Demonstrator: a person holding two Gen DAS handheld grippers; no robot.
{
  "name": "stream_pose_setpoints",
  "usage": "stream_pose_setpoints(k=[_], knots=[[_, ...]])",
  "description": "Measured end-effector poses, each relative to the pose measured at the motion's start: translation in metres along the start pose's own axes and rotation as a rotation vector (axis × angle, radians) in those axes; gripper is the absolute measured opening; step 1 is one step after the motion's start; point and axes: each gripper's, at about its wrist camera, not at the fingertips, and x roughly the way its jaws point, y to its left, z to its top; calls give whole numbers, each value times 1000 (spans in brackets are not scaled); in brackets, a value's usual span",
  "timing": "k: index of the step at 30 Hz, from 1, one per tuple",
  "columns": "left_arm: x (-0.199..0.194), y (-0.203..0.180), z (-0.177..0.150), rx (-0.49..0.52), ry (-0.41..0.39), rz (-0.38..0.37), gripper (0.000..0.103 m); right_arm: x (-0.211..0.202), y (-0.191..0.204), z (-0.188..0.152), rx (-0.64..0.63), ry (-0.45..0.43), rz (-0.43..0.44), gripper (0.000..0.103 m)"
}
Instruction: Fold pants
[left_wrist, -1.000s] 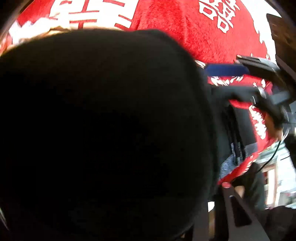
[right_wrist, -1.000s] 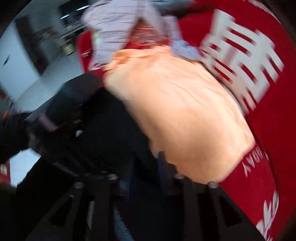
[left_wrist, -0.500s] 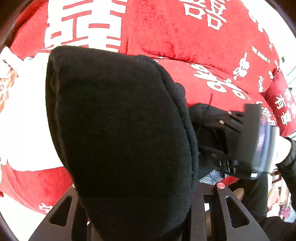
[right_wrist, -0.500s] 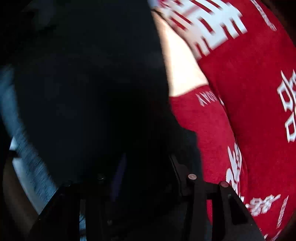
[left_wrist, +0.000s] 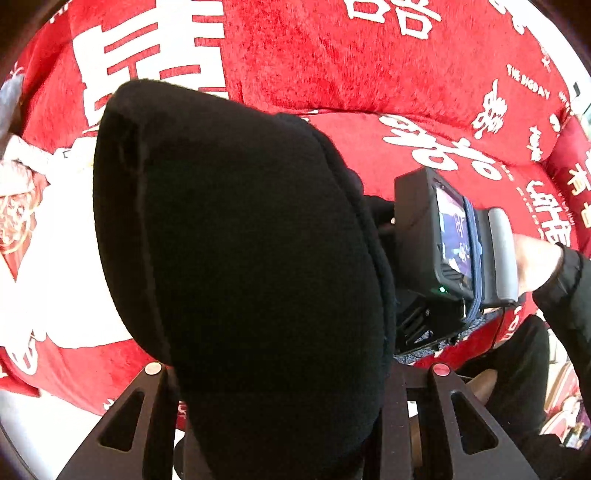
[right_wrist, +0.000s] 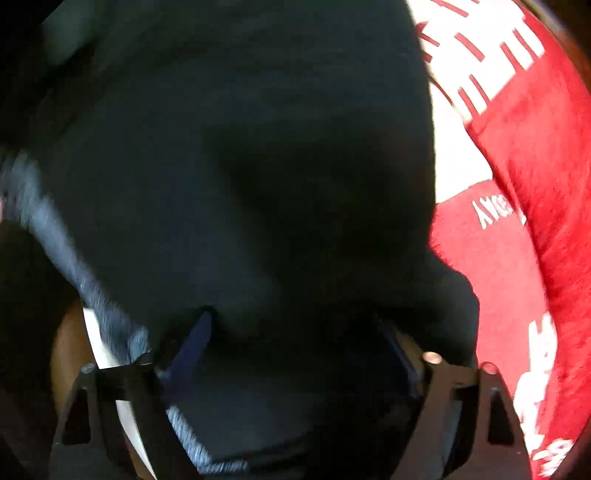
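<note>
- Since the earlier frames, the left tool (left_wrist: 280, 406) had lifted the black pants (left_wrist: 240, 258) clear of the red blanket (left_wrist: 314, 62), so way more of the white-lettered red showed around the bundle than before, and the right tool (right_wrist: 295, 354) had dropped in close to the dark fabric.
- Left tool was clamped narrow on the pants, which bulged out from between its fingers as a fat folded wad that filled the middle of the left view.
- Right tool's jaws had just been opening and stood wide, with the pants (right_wrist: 240, 166) sitting between them; pretty sure the pads weren't pressing on the cloth, but it's dark and blurry down there.
- From the left view you could see the body of the right tool (left_wrist: 452, 240) just beside the bundle, with the person's hand (left_wrist: 535, 258) in a dark sleeve on its grip.
- White garment (left_wrist: 55, 258) with a print lay on the blanket off to the left, partly behind the pants.
</note>
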Motion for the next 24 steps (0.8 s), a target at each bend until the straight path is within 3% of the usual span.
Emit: stream_pose_setpoints(k=[4, 6, 8, 10, 13, 15, 18, 20, 24], knots=[[-14, -9, 9, -23, 7, -7, 34, -22, -9, -6, 27, -38, -46, 88], [-14, -19, 14, 0, 10, 15, 34, -53, -18, -18, 85, -124, 37, 88], [-14, -30, 18, 17, 17, 42, 34, -76, -10, -29, 30, -168, 84, 88], [-15, -38, 22, 10, 27, 65, 34, -70, 10, -29, -85, -130, 44, 87], [-18, -47, 25, -7, 22, 79, 34, -20, 26, -39, -205, 63, 4, 79], [-22, -55, 26, -3, 26, 91, 34, -11, 28, -38, -213, 10, -14, 87], [-23, -71, 29, 17, 35, 132, 33, -14, 19, -32, -147, 6, 4, 87], [-28, -86, 33, 32, 31, 145, 33, -39, 19, -40, -140, -63, -36, 84], [-38, -135, 41, 113, 13, 153, 32, -102, -2, -84, -18, -215, -21, 85]])
